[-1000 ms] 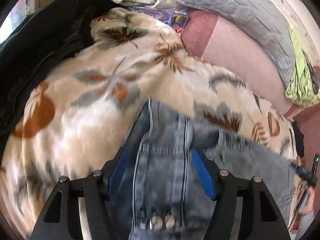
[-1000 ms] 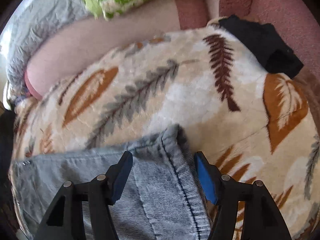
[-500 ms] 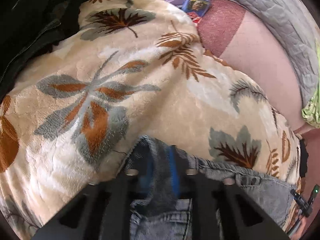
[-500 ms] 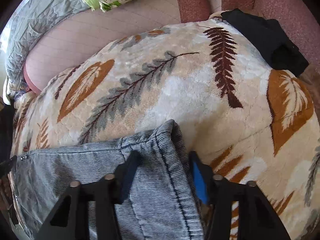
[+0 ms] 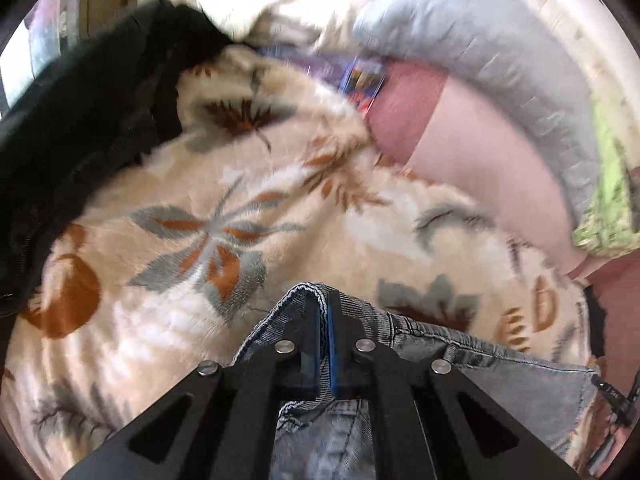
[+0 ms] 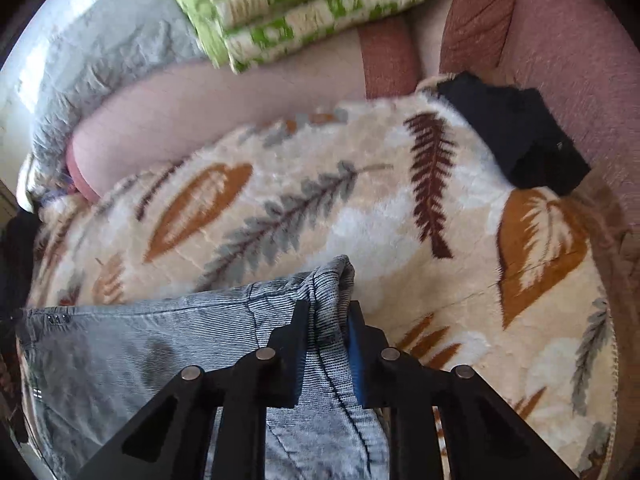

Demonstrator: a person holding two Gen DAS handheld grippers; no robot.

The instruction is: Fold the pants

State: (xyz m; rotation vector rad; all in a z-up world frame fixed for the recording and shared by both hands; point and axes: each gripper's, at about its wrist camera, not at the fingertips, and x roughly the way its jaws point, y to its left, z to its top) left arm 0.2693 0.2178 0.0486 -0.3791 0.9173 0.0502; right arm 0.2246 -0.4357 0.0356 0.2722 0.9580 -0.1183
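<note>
Light blue denim pants (image 5: 472, 364) lie on a cream blanket with a leaf pattern (image 5: 192, 184). My left gripper (image 5: 323, 308) is shut on a raised fold of the pants' edge, the jaws pressed together with denim peaking just beyond the tips. In the right wrist view the pants (image 6: 140, 344) stretch away to the left. My right gripper (image 6: 329, 312) is shut on a bunched corner of the denim, which sticks up past the fingertips. The other gripper's tip shows at the far right of the left wrist view (image 5: 616, 400).
A black garment (image 5: 80, 120) lies at the blanket's left edge. A pink sofa back (image 5: 472, 152) and a grey quilted pillow (image 5: 500, 44) are behind. A green patterned blanket (image 6: 304, 8) and a small black cloth (image 6: 516, 136) lie at the far right.
Both grippers have closed from open onto the denim. The left one pinched the edge into a peak; the right one gathered the corner and lifted it slightly.
</note>
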